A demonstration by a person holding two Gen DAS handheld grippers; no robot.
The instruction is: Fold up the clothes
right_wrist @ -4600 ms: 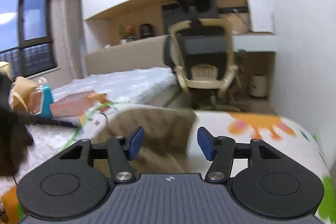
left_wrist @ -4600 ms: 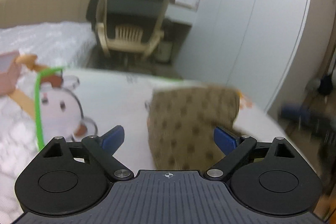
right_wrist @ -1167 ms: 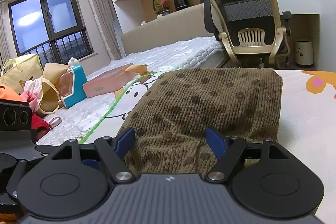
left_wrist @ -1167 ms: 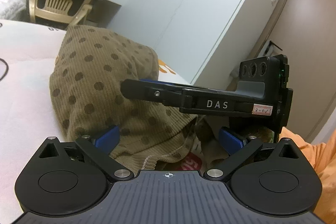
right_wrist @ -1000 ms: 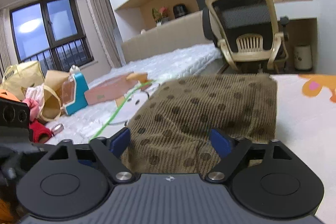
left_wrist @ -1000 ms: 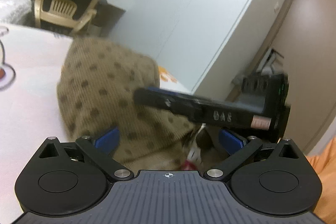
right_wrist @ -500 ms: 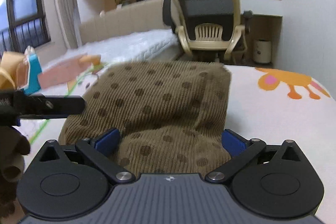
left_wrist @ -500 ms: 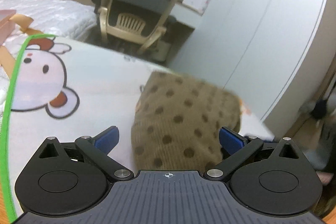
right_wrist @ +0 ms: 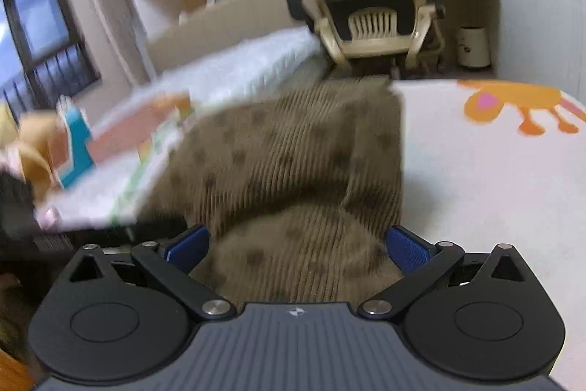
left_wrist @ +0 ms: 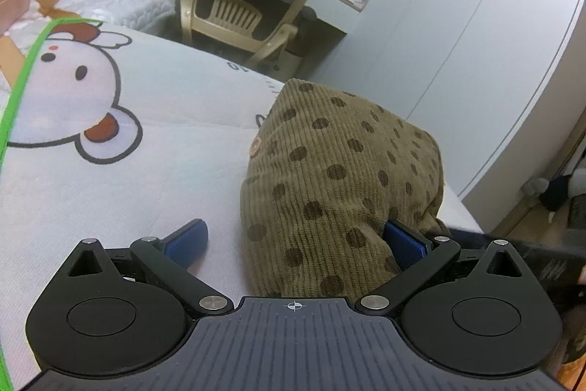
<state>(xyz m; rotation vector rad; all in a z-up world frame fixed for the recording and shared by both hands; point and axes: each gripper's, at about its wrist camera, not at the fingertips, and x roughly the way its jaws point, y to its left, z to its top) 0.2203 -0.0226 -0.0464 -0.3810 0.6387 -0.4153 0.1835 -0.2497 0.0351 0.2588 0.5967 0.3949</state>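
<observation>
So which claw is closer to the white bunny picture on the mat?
The left claw. The bunny picture sits just ahead of it, off to its left. From the right claw, the spotty brown garment fills the middle and that bunny isn't clearly visible.

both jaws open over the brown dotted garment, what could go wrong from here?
1. The brown dotted garment lies bunched and humped, not flat; the fold may slump open.
2. It sits near the mat edge by the wardrobe, so a nudge might slide it off.
3. The right gripper view is motion-blurred; a fast closing could miss the hem.
</observation>
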